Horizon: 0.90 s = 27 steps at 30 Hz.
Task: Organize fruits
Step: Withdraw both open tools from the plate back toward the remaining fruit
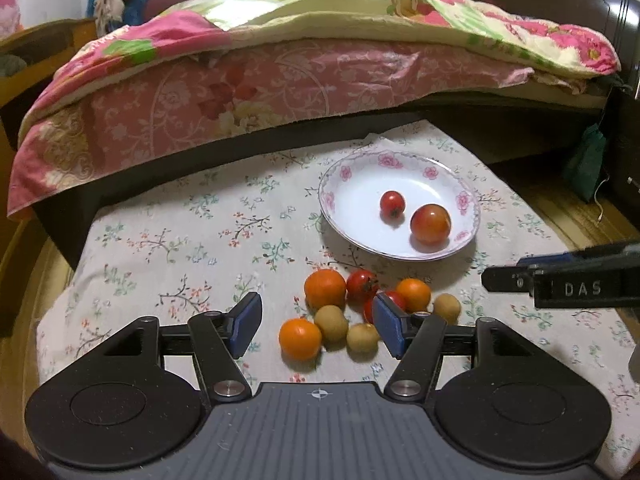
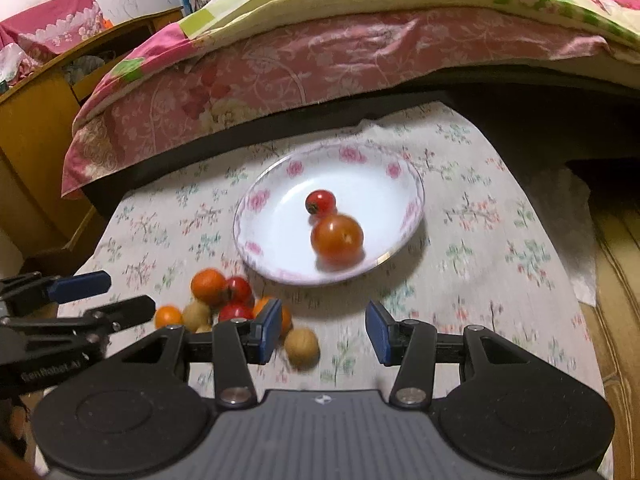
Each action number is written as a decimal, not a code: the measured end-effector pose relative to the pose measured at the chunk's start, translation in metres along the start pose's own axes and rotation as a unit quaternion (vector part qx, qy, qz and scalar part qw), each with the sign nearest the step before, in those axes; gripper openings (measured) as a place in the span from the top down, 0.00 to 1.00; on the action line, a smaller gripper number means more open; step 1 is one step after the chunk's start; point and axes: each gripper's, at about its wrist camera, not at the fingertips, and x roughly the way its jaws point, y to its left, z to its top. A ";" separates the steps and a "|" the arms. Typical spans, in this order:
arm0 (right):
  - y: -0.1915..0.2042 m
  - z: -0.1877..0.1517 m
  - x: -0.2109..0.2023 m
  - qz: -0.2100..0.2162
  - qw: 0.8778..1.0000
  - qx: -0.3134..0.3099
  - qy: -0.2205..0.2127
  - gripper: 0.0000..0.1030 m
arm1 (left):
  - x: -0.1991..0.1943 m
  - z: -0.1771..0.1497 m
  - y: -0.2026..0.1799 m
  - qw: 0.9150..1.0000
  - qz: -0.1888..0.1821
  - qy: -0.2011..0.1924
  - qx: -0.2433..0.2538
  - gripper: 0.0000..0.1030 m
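Two wrist views, each angled steeply down from close above the cloth-covered worktop point(image 1: 168, 240) toward the bed point(image 1: 280, 72), the left looking from further left, share the flowered plate point(image 1: 340, 216) and fruit cluster point(image 1: 344, 312).

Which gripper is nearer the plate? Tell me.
Right. The right gripper hangs empty just short of the plate's near rim; the left gripper hangs over the loose fruit pile, farther back.

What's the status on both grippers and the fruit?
Left gripper and right gripper open, empty. Two red tomatoes on white floral plate. Oranges, tomatoes, brown fruits clustered on tablecloth. Nothing blocking.
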 end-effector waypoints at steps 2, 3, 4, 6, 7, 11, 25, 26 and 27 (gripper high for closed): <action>0.001 -0.006 -0.006 0.002 1.000 0.004 0.003 0.56 | -0.007 -0.001 0.000 1.000 -0.003 -0.004 -0.004 0.31; 0.002 -0.008 -0.009 0.001 1.000 0.003 0.003 0.56 | -0.010 -0.002 0.001 1.000 -0.006 -0.006 -0.006 0.31; 0.004 -0.010 -0.013 -0.003 1.000 0.001 0.003 0.56 | -0.013 -0.002 0.001 1.000 -0.009 -0.008 -0.009 0.31; 0.007 -0.013 -0.021 -0.010 1.000 -0.002 0.000 0.56 | -0.017 -0.003 0.002 1.000 -0.012 -0.007 -0.013 0.31; 0.009 -0.013 -0.024 -0.013 1.000 -0.004 -0.001 0.56 | -0.019 -0.003 0.002 1.000 -0.012 -0.009 -0.013 0.31; 0.019 -0.014 -0.040 -0.036 0.999 -0.018 -0.005 0.56 | -0.031 -0.001 0.006 1.000 -0.020 -0.018 -0.016 0.30; 0.048 -0.025 -0.018 -0.055 0.993 -0.100 0.028 0.54 | -0.017 -0.010 0.013 1.000 -0.008 0.007 0.011 0.23; 0.047 -0.026 -0.012 -0.057 0.992 -0.111 0.033 0.54 | -0.013 -0.012 0.012 1.000 -0.008 0.012 0.015 0.23; 0.046 -0.027 -0.007 -0.060 0.991 -0.118 0.035 0.54 | -0.009 -0.015 0.011 1.000 -0.010 0.018 0.018 0.23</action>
